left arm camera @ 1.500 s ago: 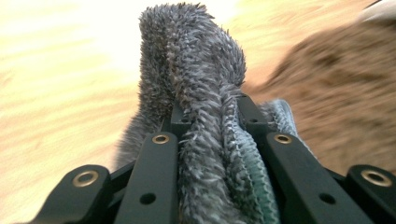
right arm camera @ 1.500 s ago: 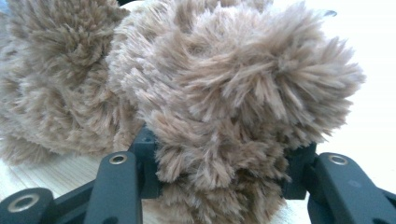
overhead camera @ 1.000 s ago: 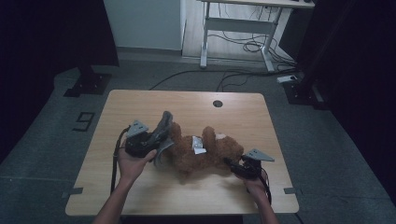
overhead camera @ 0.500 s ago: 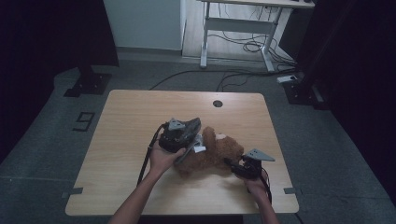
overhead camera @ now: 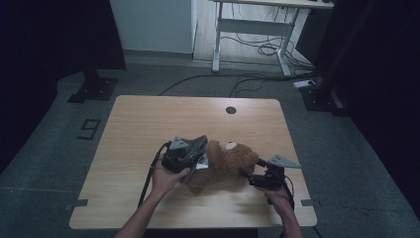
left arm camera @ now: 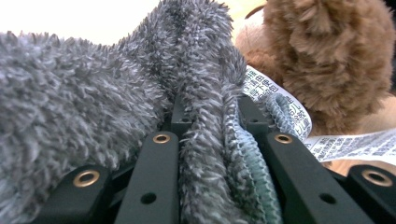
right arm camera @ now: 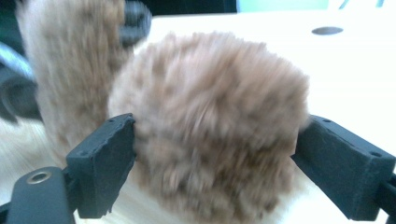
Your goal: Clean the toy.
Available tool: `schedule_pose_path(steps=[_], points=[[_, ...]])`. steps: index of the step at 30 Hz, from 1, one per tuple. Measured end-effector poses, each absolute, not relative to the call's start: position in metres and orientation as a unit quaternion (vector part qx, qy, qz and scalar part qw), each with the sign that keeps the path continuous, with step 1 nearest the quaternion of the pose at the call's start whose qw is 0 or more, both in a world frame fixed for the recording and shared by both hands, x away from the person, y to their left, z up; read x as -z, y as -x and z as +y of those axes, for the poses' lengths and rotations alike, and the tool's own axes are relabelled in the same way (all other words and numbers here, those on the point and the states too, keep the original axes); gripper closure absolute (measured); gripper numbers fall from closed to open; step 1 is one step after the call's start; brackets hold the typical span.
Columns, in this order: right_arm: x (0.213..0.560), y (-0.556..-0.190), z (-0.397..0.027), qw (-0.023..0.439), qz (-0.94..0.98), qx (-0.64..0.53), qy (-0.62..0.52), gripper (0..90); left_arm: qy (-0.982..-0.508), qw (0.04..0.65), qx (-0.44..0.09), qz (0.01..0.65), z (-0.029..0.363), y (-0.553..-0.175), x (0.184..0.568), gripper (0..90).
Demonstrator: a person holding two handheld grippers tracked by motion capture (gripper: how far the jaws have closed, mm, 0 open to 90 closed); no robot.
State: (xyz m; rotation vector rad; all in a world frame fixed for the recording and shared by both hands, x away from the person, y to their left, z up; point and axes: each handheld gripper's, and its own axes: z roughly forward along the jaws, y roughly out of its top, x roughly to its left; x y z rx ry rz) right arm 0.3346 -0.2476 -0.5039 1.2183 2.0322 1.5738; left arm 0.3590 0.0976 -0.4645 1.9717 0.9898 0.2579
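At the near edge of the tabletop (overhead camera: pixel 148 124), the right gripper (overhead camera: pixel 250 177) has just been opening its jaws, which now stand apart around a round furry part of the bear (overhead camera: pixel 225 163), barely touching. Just left, the left gripper (overhead camera: pixel 195 157) has its jaws clamped on grey cloth (left arm camera: pixel 93 102) beside the bear's printed tag (left arm camera: pixel 280 107). The bear lies mid-table between both.

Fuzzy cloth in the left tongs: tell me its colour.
Grey, with a paler grey-green stitched edge. The fuzzy cloth shows best in the left gripper view.
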Motion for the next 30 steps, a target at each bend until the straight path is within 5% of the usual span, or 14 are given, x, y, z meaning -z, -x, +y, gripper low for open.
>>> schedule_pose_path(steps=[9,18,25,30], points=[[0.475,-0.36,-0.23,0.132,0.728,-0.525,-0.421,0.3,-0.802,0.455,-0.104,0.372,0.1,-0.33,0.468,73.7],[0.515,-0.358,-0.225,0.041,0.767,-0.472,-0.432,0.5,-0.798,0.478,-0.086,0.357,0.103,-0.311,0.48,73.5],[0.518,-0.349,-0.225,0.062,0.77,-0.482,-0.414,32.4,-0.797,0.474,-0.12,0.355,0.1,-0.311,0.477,73.4],[0.519,-0.359,-0.214,0.103,0.752,-0.499,-0.417,40.6,-0.794,0.466,-0.141,0.364,0.102,-0.332,0.471,73.5]])
